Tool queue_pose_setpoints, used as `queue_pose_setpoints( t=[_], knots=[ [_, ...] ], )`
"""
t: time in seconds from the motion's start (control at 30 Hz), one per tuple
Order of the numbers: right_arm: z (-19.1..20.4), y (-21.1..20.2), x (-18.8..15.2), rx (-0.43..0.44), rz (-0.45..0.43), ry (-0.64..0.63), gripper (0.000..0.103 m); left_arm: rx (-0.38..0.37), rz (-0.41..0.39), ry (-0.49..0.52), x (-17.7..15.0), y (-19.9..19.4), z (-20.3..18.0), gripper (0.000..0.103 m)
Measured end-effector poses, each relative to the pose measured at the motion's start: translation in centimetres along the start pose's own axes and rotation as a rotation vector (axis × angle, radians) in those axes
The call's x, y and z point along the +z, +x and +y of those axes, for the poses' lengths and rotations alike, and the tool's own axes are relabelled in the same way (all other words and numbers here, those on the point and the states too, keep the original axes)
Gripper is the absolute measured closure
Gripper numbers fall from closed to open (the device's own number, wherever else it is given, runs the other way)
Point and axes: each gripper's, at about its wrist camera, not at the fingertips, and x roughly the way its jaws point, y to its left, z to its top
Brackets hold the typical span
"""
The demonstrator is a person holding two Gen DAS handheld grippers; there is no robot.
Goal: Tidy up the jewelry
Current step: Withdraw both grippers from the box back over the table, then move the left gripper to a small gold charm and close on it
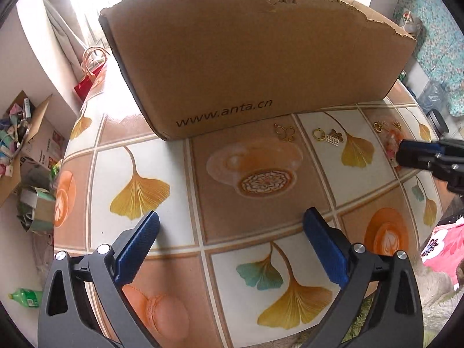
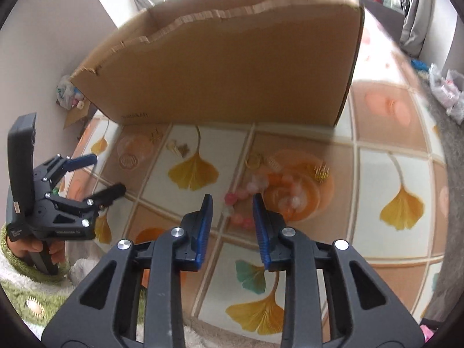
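Two grippers hang over a tabletop (image 1: 179, 156) covered with a cloth printed in tiles and ginkgo leaves. At the near edge the left gripper (image 1: 230, 221) points steeply down with its blue pads spread as wide as they go and only bare cloth between them. In the right wrist view it shows toward the left edge, held by a hand (image 2: 43, 253) in a fuzzy green and white sleeve (image 2: 32, 284).

The right gripper (image 2: 232, 203) has its jaws narrowed to a small gap; the pads touch nothing. Just beyond its fingertips lies a beaded bracelet (image 2: 242, 200) of pink and pale beads, on a printed cup in a tile right of the middle of the tabletop. The picture is blurred there, so the exact number of beads cannot be told.

Farther back, close to the cardboard box, small gold pieces lie in a row: a gold ring (image 2: 253, 161) and a gold comb-like clip (image 2: 321, 171) near the bracelet, a ring with butterfly charm (image 1: 327, 136) in the next tile to the left, and a thin wire butterfly piece (image 1: 284, 132) left of that.

The cardboard box (image 1: 255, 66), open on top with a torn upper rim, stands across the far side of the tabletop.
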Motion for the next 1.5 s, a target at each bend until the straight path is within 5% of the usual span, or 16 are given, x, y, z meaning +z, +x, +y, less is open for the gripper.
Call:
queue_pose_setpoints(
  t=[0.23, 0.43, 0.67, 1.03, 1.17, 1.4, 1.5],
  knots=[
    [-1.1, -1.3, -1.8, 0.072, 0.067, 0.066, 0.076, -0.008, 0.02, 0.01, 1.1, 0.5, 0.0, 0.006],
    [-0.7, -3.5, -0.4, 0.155, -0.031, 0.058, 0.076, -0.007, 0.011, 0.01, 1.1, 0.5, 0.1, 0.006],
    [-0.6, -1.7, 1.6, 0.074, -0.064, 0.058, 0.076, -0.007, -0.005, 0.011, 0.6, 0.2, 0.1, 0.006],
    [0.6, -0.2, 1.7, 0.067, -0.077, 0.021, 0.076, -0.012, -0.017, 0.044, 1.0, -0.2, -0.5, 0.006],
    [1.3, 0.2, 1.3, 0.056, -0.084, 0.005, 0.076, -0.044, -0.077, 0.07, 1.7, -0.8, -1.5, 0.018],
    [1.4, 0.1, 1.3, 0.053, -0.111, 0.001, 0.076, -0.065, -0.129, 0.124, 3.9, -0.7, -3.1, 0.06],
    [1.1, -0.2, 1.2, 0.055, -0.119, 0.003, 0.076, -0.07, -0.127, 0.135, 4.5, -0.5, -3.2, 0.071]
  ],
)
